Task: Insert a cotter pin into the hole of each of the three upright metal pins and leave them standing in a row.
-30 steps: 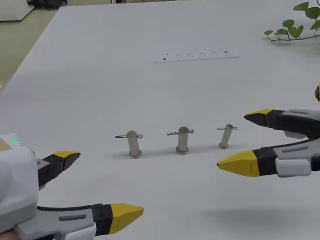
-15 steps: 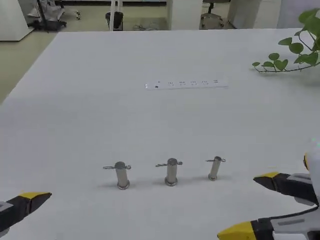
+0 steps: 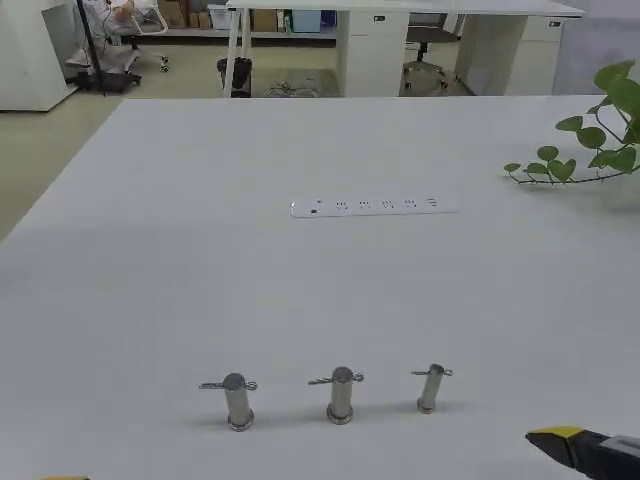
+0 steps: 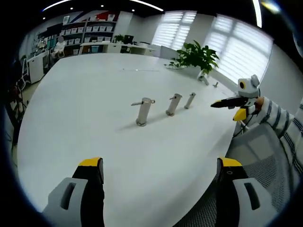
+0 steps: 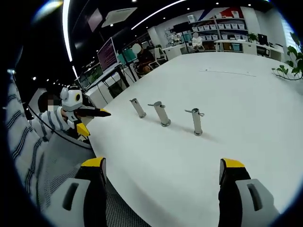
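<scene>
**Both hand-held grippers spread and empty, three pinned posts ahead of them**

The left hand-held gripper (image 4: 160, 163) has its jaws wide apart with nothing between them but bare white worktop (image 4: 85, 94). The right hand-held gripper (image 5: 162, 163) is spread just as wide and is also empty.

Ahead of the left hand-held gripper and well apart from it, three metal pins stand in a row on the worktop. The first metal pin (image 4: 143, 112) is closest to it, the middle metal pin (image 4: 173, 104) is beyond that, and the third metal pin (image 4: 190, 100) is farthest. From the right hand-held gripper the order reverses, so the third metal pin is the closest. Each pin has a cotter pin (image 3: 228, 385) lying crosswise through its top.

In each gripper view the other hand-held gripper hangs off to the side past the row, near a striped sleeve (image 4: 279, 118). In the head view the right hand-held gripper's yellow fingertip (image 3: 558, 436) sits to the right of the third metal pin, apart from it.

Far beyond the row lie a white power strip (image 3: 374, 207) and a leafy plant (image 3: 590, 150).
</scene>
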`<state>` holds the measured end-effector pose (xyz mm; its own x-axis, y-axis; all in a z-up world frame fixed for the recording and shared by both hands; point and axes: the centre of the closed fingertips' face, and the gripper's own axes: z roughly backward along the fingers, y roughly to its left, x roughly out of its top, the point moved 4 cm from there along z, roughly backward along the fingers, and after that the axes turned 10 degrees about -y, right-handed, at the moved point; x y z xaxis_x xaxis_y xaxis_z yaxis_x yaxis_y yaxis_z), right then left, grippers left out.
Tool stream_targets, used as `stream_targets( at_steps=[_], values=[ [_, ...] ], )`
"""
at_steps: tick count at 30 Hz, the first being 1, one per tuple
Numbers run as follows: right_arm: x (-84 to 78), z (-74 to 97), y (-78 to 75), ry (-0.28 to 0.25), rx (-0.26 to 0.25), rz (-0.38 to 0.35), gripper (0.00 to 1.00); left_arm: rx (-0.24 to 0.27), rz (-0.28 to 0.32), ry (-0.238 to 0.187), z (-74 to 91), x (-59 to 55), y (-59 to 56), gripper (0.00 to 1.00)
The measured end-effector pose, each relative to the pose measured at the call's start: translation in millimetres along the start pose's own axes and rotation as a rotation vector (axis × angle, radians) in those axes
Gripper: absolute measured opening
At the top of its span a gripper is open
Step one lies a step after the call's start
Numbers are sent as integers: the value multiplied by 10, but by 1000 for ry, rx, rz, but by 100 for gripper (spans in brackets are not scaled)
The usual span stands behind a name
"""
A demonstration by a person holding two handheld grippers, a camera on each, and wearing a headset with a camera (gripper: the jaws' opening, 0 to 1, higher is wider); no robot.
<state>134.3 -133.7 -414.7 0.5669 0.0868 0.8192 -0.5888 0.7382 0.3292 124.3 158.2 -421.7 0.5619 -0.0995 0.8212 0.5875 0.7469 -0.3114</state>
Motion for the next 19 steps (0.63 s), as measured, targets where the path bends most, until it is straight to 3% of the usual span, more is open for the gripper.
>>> stream_targets(
  at_steps=[4, 9, 19],
  values=[
    [-14, 2, 2, 1, 0, -11, 97, 18, -2, 39, -6, -53, 60, 99],
    [-1, 20, -2, -2, -4, -10, 97, 6, 11, 37, -35, -43, 13, 97],
    [-80, 4, 32, 21, 1, -32, 94, -20, 1, 73, -78, -90, -69, 96]
  ],
)
